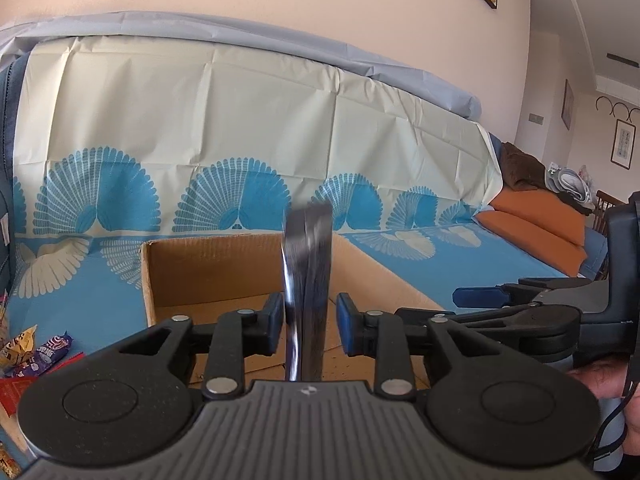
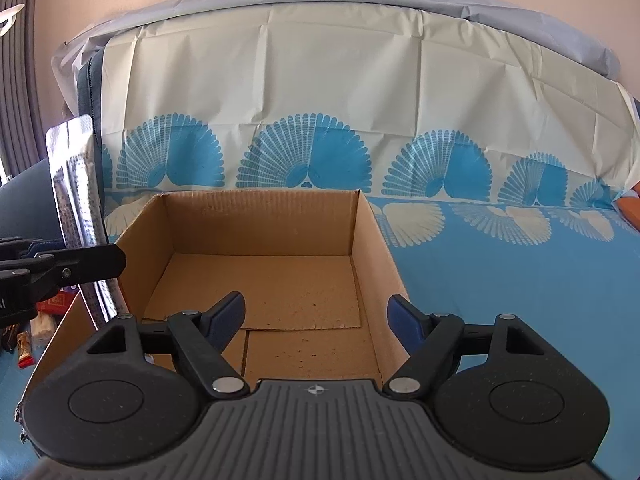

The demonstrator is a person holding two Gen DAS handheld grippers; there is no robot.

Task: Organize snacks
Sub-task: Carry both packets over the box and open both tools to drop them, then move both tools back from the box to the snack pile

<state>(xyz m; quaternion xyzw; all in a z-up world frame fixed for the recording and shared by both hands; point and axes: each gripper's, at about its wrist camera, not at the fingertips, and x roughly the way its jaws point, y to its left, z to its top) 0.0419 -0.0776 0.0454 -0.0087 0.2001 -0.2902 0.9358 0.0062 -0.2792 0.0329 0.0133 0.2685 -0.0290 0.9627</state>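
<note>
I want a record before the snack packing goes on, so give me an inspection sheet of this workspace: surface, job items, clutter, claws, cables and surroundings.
Surface: blue fan-patterned cover, which also runs up the backrest.
Job's things: open cardboard box, nothing seen inside; silver foil packet, upright and blurred, over the box's left side.
Clutter: loose snack wrappers left of the box.
Grippers: left claw is open, with the packet between its pads and a gap showing on one side; right claw is open and empty over the box.
Cables: black cord by the hand at the right edge.
Surroundings: orange cushions, framed picture, curtain.
</note>
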